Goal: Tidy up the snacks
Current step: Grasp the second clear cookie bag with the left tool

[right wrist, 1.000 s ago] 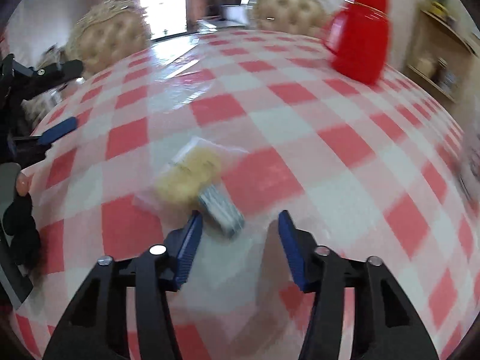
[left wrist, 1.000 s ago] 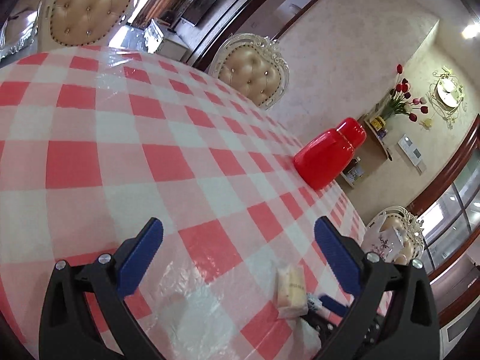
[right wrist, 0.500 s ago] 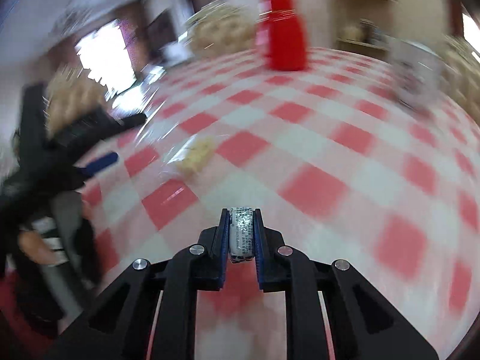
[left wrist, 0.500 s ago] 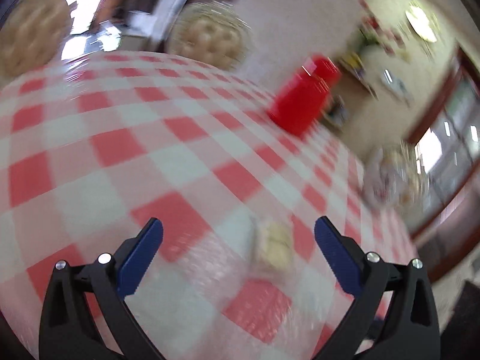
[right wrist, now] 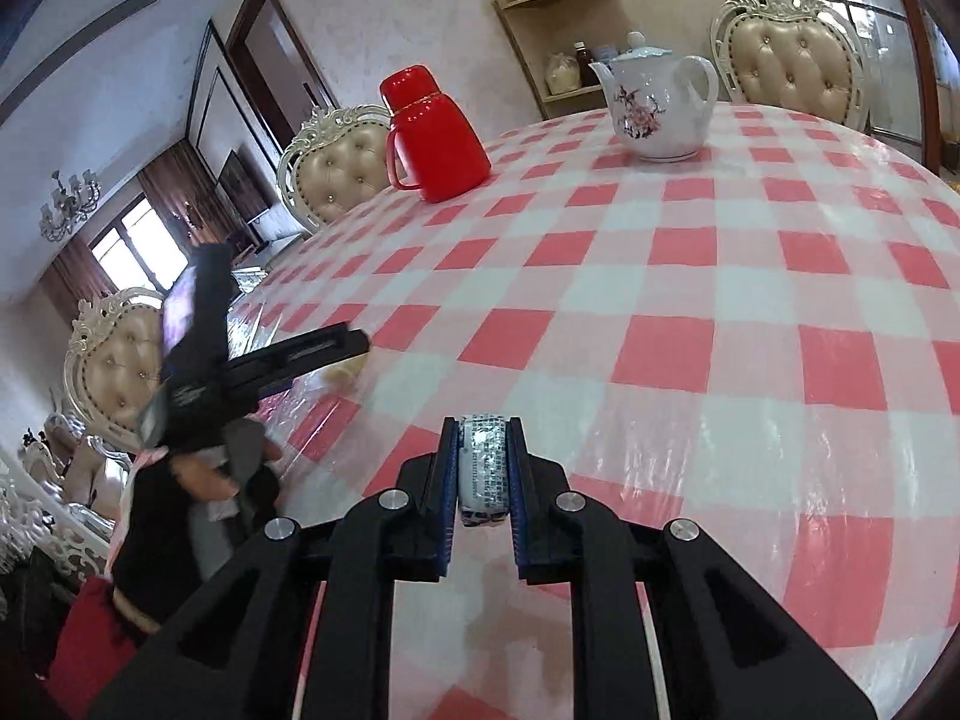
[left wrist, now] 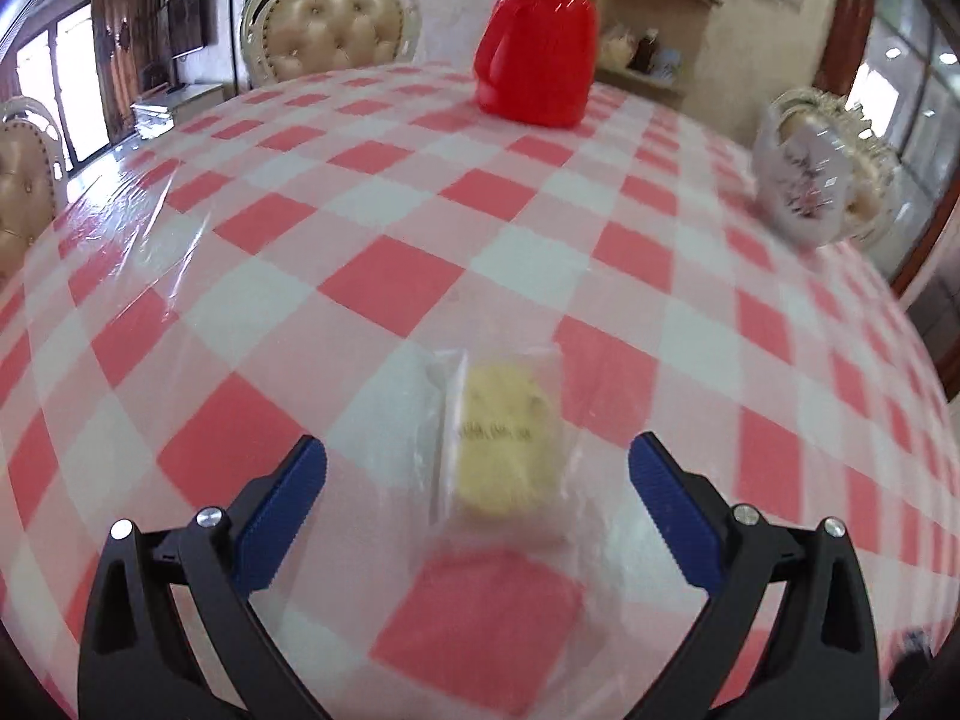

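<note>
A yellow cake in a clear wrapper point(left wrist: 504, 438) lies on the red-and-white checked tablecloth point(left wrist: 384, 282). My left gripper point(left wrist: 477, 468) stands wide open over it, one blue pad on each side, neither touching. In the right wrist view my right gripper point(right wrist: 483, 468) is shut on a small silver-wrapped snack point(right wrist: 483, 471), held above the cloth. The left gripper point(right wrist: 336, 348) shows at the left of that view, held by a hand point(right wrist: 204, 474); a bit of the yellow cake point(right wrist: 345, 375) peeks out under it.
A red thermos jug point(left wrist: 537, 36) stands at the far side of the table and a white flowered teapot point(right wrist: 657, 102) to its right. Cream padded chairs point(left wrist: 330, 30) ring the table. A wall shelf point(right wrist: 558, 42) with jars is behind.
My right gripper closed on the silver snack and lifted it away from the cake. My left gripper swung round and now straddles the yellow cake, still open.
</note>
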`<state>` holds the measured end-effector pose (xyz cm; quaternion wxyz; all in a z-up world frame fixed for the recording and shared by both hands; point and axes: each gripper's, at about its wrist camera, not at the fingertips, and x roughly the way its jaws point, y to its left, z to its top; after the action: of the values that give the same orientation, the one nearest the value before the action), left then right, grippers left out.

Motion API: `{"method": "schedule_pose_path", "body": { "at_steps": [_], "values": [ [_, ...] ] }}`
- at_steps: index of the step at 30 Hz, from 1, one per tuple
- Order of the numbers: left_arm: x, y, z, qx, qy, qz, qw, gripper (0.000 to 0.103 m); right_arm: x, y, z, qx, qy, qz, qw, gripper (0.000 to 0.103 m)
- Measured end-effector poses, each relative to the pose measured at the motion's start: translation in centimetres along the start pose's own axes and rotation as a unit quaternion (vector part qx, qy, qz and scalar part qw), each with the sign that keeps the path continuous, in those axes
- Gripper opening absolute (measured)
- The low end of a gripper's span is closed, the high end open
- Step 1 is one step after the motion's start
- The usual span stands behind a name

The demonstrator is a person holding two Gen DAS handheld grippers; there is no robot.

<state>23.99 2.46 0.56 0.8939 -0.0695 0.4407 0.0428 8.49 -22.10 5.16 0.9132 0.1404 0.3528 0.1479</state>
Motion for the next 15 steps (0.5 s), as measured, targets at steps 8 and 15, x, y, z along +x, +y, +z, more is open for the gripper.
{"method": "schedule_pose_path", "body": {
  "at_steps": [8,15],
  "values": [
    [-0.2,-2.3,-0.6,0.090,-0.009,0.023,0.9956,0.035,-0.5,0.3,0.2,0.004,-0.002,0.020,1.000,0.015],
    [-2.7,-3.8,-3.1,0.106,-0.023,-0.020,0.9939,0.035,0.6,-0.4,-0.2,0.012,0.012,0.003,1.000,0.015]
  ]
}}
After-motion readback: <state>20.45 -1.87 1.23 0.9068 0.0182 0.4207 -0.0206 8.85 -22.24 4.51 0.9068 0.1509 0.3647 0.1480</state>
